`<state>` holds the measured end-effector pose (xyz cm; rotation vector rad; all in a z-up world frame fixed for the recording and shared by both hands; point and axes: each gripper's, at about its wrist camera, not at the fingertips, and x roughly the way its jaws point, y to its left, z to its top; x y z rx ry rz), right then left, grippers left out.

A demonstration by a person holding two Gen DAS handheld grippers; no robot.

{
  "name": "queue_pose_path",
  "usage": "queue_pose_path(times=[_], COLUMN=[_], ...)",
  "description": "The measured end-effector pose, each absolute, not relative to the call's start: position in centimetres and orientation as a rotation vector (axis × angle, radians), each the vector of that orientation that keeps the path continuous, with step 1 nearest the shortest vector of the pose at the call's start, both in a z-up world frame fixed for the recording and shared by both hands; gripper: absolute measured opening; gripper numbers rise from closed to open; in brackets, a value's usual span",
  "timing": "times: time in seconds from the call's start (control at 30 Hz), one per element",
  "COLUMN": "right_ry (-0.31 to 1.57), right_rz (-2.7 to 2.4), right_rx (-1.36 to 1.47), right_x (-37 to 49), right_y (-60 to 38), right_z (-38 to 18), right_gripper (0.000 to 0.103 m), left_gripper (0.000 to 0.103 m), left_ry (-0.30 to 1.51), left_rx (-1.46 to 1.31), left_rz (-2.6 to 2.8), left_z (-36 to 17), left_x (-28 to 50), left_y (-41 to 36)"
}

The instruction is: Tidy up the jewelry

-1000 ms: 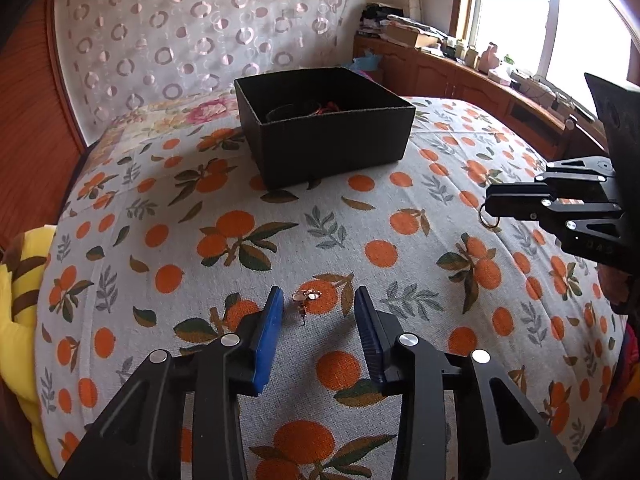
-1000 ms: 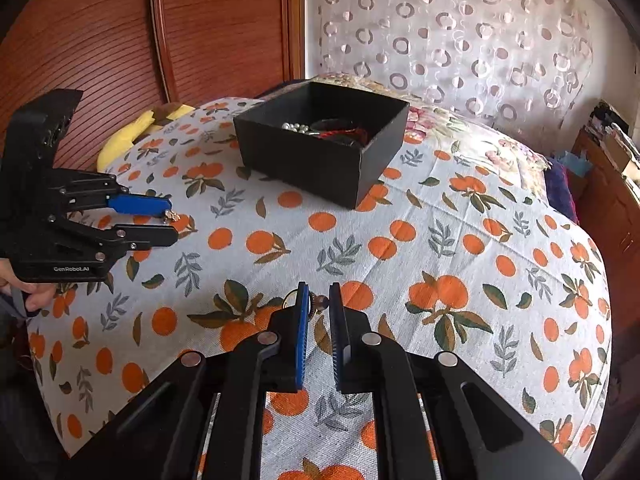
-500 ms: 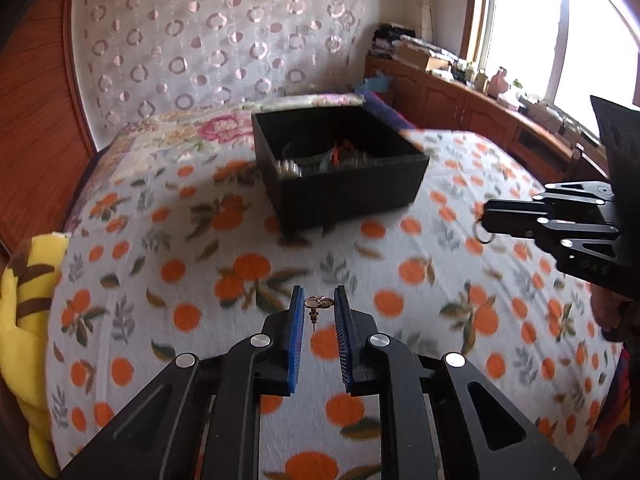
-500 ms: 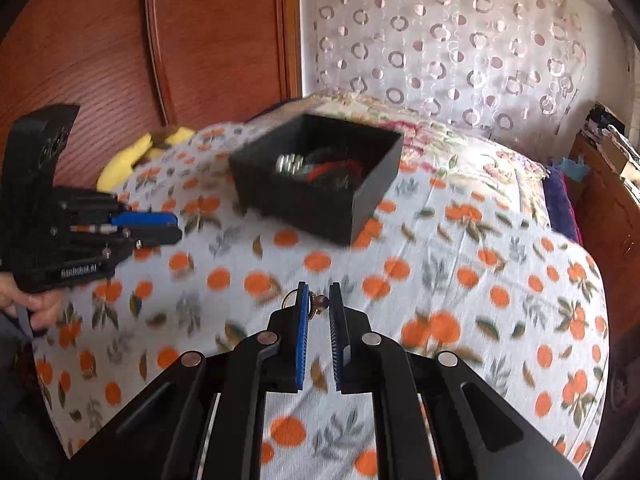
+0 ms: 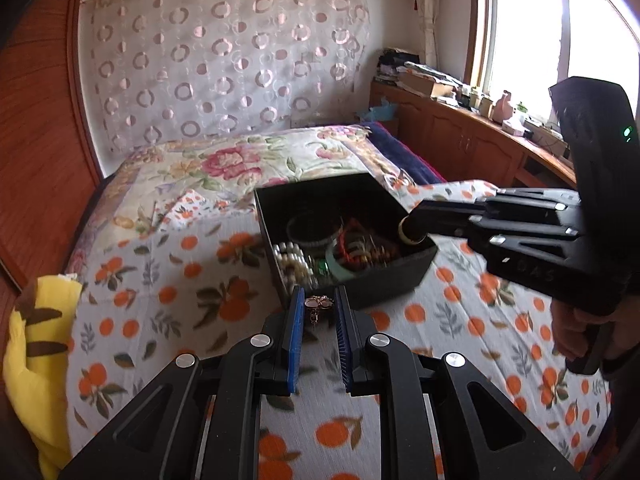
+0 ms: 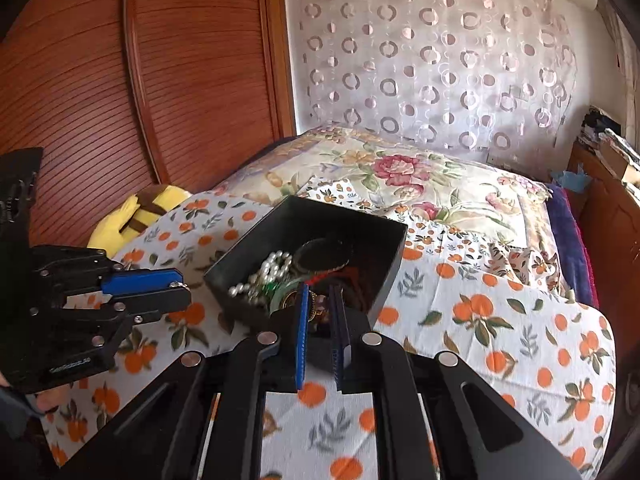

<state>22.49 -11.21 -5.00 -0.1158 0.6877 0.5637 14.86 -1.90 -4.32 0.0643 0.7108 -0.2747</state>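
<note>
A black open box (image 5: pixel 400 280) sits on the orange-print bedspread and holds pearls (image 5: pixel 294 260), bangles and beads; it also shows in the right wrist view (image 6: pixel 384 240). My left gripper (image 5: pixel 319 303) is shut on a small gold earring (image 5: pixel 318 303), held just in front of the box's near wall. My right gripper (image 6: pixel 320 300) is shut on a gold ring (image 5: pixel 408 234) and hovers over the box's right corner, above the jewelry inside. In the right wrist view the ring is mostly hidden between the pads.
A yellow plush toy (image 5: pixel 36 332) lies at the bed's left edge by the wooden wardrobe (image 6: pixel 120 80). A floral quilt (image 6: pixel 400 168) covers the far bed. A cluttered wooden sideboard (image 5: pixel 480 136) runs under the window on the right.
Both grippers have risen and moved forward to the box. The left closed on the earring and lifted it off the bedspread; the right carried the ring over the box.
</note>
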Motion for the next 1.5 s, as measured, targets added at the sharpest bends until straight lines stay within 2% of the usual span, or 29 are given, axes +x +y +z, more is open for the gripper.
queue_pose_path(times=[0.37, 0.57, 0.6, 0.63, 0.67, 0.83, 0.9, 0.93, 0.97, 1.03, 1.1, 1.17, 1.23, 1.33, 1.4, 1.5], right_ry=[0.716, 0.701, 0.696, 0.689, 0.683, 0.647, 0.635, 0.630, 0.622, 0.602, 0.575, 0.558, 0.539, 0.504, 0.483, 0.478], right_rz=[0.563, 0.549, 0.543, 0.540, 0.539, 0.531, 0.518, 0.511, 0.503, 0.488, 0.462, 0.437, 0.424, 0.396, 0.363, 0.347], right_rx=[-0.086, -0.081, -0.080, -0.076, -0.071, -0.066, -0.058, -0.052, -0.044, -0.031, -0.020, -0.011, -0.003, -0.001, 0.005, 0.024], right_x=[23.2, 22.9, 22.6, 22.3, 22.0, 19.5, 18.3, 17.8, 17.3, 16.2, 14.8, 13.6, 12.7, 10.9, 9.8, 8.6], right_y=[-11.7, -12.6, -12.8, -13.1, -13.4, -14.6, -15.1, -15.3, -15.5, -15.9, -16.3, -16.7, -17.0, -17.4, -17.7, -18.1], right_z=[-5.6, -5.4, -5.3, -5.3, -5.2, -4.7, -4.4, -4.2, -3.9, -3.5, -3.0, -2.8, -2.5, -2.1, -1.9, -2.0], right_gripper=[0.014, 0.019, 0.020, 0.023, 0.024, 0.024, 0.024, 0.025, 0.027, 0.049, 0.059, 0.069, 0.083, 0.095, 0.100, 0.101], left_gripper=[0.014, 0.015, 0.017, 0.024, 0.026, 0.029, 0.039, 0.050, 0.059, 0.069, 0.071, 0.084, 0.090, 0.095, 0.095, 0.095], left_ry=[0.709, 0.705, 0.703, 0.701, 0.696, 0.692, 0.683, 0.674, 0.665, 0.639, 0.624, 0.609, 0.594, 0.588, 0.583, 0.577], left_rx=[0.058, 0.070, 0.067, 0.064, 0.061, 0.062, 0.059, 0.059, 0.060, 0.057, 0.058, 0.057, 0.059, 0.058, 0.042, 0.023], left_rz=[-0.256, -0.245, -0.243, -0.242, -0.241, -0.236, -0.234, -0.231, -0.227, -0.212, -0.192, -0.177, -0.159, -0.133, -0.110, -0.088], left_z=[-3.6, -3.5, -3.4, -3.3, -3.3, -3.3, -3.1, -3.0, -2.9, -2.6, -2.5, -2.3, -2.2, -2.1, -2.0, -2.1], left_x=[18.7, 19.4, 19.4, 19.3, 19.1, 18.4, 17.5, 17.0, 16.5, 15.3, 14.2, 13.2, 12.0, 10.5, 9.5, 7.6], left_y=[-2.9, -3.4, -3.4, -3.4, -3.3, -3.1, -2.9, -2.9, -2.8, -2.6, -2.4, -2.2, -2.1, -1.9, -1.6, -1.2])
